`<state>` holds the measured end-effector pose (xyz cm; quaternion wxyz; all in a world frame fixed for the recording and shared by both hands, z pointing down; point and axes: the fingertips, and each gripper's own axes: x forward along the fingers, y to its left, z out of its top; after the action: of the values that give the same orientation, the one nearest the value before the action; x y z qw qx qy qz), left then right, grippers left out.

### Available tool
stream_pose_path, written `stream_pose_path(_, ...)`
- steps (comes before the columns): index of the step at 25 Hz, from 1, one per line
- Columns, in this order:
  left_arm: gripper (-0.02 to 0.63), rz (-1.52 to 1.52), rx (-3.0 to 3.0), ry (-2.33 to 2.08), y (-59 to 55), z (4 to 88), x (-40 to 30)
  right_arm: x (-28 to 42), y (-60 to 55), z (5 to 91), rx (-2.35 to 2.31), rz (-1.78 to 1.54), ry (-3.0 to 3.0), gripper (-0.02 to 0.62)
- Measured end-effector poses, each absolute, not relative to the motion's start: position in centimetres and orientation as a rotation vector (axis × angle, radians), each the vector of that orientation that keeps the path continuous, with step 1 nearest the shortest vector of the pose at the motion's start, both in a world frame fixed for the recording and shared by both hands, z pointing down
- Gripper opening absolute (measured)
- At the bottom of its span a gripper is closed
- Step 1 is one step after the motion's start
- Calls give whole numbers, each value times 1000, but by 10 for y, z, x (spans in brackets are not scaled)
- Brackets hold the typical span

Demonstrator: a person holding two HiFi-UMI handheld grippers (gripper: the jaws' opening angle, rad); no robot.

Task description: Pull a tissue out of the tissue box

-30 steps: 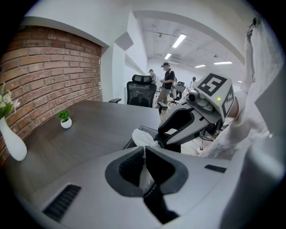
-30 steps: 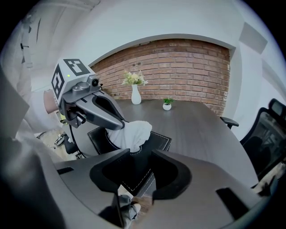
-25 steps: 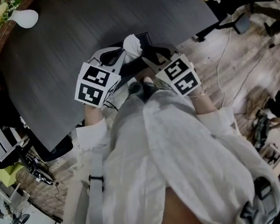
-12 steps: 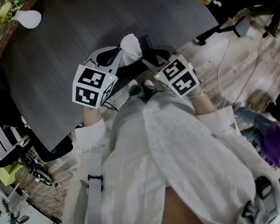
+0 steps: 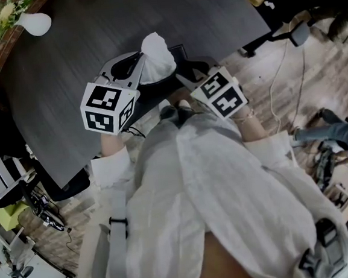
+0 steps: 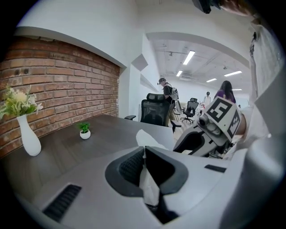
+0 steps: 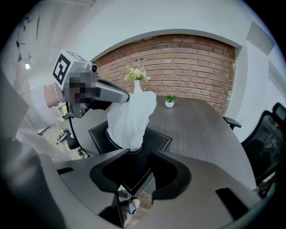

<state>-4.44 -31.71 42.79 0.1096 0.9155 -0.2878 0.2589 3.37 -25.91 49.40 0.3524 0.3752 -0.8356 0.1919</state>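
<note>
Since the earlier frame, the left gripper (image 5: 138, 64) has been raised and carried slightly to the far left, and the tissue (image 5: 156, 57) has been drawn further up out of the tissue box (image 5: 177, 51); the right gripper (image 5: 184, 80) has been kept in place

In the left gripper view, the jaws of the left gripper (image 6: 144, 154) are seen pressed together on a fold of the tissue (image 6: 149, 188), which is pinched between the pads and trails below them. From the right gripper view, the tissue (image 7: 132, 118) is shown stretched upward in a tall white cone from the slot of the black, stitched tissue box (image 7: 156, 141) to the tip of the left gripper (image 7: 127, 96), its lower end still inside the box

The jaws of the right gripper (image 7: 138, 167) are held a little apart over the near corner of the box, which is seen through the gap; no pressing of the pads on it can be made out

The box is set near the near edge of the dark table (image 5: 65, 66). A white vase (image 5: 34, 23) of flowers is placed at the far left of the table, beside a brick wall (image 6: 53, 89), with a small potted plant (image 6: 84, 130) further along
</note>
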Motion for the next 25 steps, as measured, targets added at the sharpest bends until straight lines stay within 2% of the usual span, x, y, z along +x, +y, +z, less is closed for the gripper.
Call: stream_pose_path(25,11,511,2676,-1093,-342,386,-74,36,-258,496,953,497,-2159,141)
